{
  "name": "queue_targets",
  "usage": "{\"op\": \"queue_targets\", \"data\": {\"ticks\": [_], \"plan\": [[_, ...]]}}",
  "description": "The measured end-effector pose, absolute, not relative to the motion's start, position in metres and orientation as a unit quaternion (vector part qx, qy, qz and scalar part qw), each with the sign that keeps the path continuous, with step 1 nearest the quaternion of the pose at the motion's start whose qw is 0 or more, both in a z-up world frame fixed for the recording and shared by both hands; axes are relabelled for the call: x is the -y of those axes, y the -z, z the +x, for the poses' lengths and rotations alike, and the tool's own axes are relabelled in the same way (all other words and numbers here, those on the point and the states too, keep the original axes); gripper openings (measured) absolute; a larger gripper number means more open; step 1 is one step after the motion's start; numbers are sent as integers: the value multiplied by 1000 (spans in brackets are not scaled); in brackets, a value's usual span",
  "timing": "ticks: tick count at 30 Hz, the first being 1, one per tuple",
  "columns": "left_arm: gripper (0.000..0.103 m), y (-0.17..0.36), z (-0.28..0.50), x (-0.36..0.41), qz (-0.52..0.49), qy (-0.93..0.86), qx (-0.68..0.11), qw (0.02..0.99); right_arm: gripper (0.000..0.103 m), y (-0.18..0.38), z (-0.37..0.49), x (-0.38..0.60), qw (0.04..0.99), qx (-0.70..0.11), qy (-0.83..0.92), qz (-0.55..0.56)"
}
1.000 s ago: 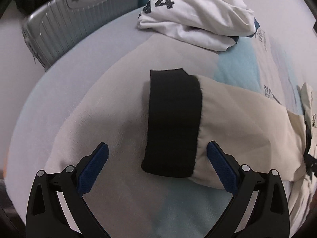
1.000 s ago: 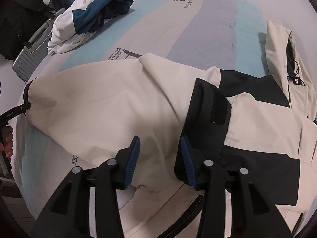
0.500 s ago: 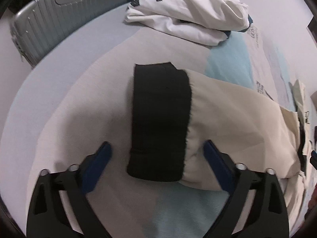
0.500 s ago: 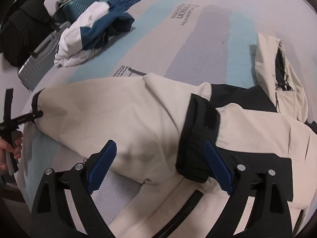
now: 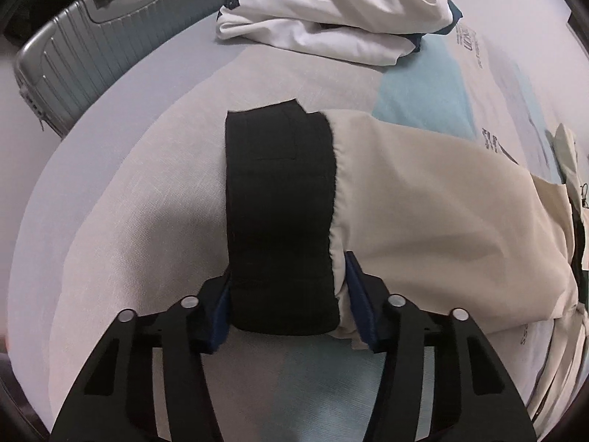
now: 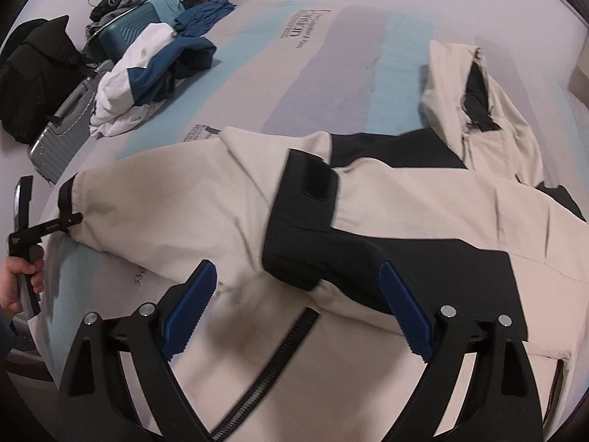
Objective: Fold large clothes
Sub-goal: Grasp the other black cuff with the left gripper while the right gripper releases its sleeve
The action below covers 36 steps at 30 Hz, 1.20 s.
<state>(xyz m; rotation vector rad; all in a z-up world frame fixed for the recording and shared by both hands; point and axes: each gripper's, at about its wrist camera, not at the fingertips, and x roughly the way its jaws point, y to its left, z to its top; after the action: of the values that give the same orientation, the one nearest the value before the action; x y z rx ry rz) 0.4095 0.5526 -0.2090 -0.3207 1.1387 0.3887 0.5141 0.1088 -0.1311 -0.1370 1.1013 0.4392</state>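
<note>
The left gripper [image 5: 287, 304] points steeply down, its jaws closing around a black cuff [image 5: 279, 217]. The right gripper [image 6: 294, 309] hovers with jaws spread wide, gripping nothing.

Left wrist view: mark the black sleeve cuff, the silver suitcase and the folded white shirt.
black sleeve cuff [image 5: 279, 217], left wrist view, middle of the black band.
silver suitcase [image 5: 92, 48], left wrist view, ribbed side.
folded white shirt [image 5: 342, 7], left wrist view, top fold.

Home bedrm: bare mattress [image 6: 331, 37], suitcase [image 5: 95, 48], clothes pile [image 6: 154, 73].
</note>
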Motion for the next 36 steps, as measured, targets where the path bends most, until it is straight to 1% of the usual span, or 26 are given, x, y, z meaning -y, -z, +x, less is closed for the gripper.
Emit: {"op": "queue_targets", "data": {"ticks": [6, 14, 26, 36], "plan": [[47, 192, 408, -531, -127, -203, -522, 819, 86, 141, 521, -86, 827, -528, -186, -53], [46, 157, 419, -485, -124, -199, -500, 834, 87, 140, 524, -58, 830, -527, -179, -37], [46, 135, 456, -397, -107, -153, -489, 852, 87, 130, 528, -1, 838, -520, -168, -11], [46, 120, 478, -327, -85, -117, -484, 863, 87, 135, 536, 58, 830, -540, -142, 4]]}}
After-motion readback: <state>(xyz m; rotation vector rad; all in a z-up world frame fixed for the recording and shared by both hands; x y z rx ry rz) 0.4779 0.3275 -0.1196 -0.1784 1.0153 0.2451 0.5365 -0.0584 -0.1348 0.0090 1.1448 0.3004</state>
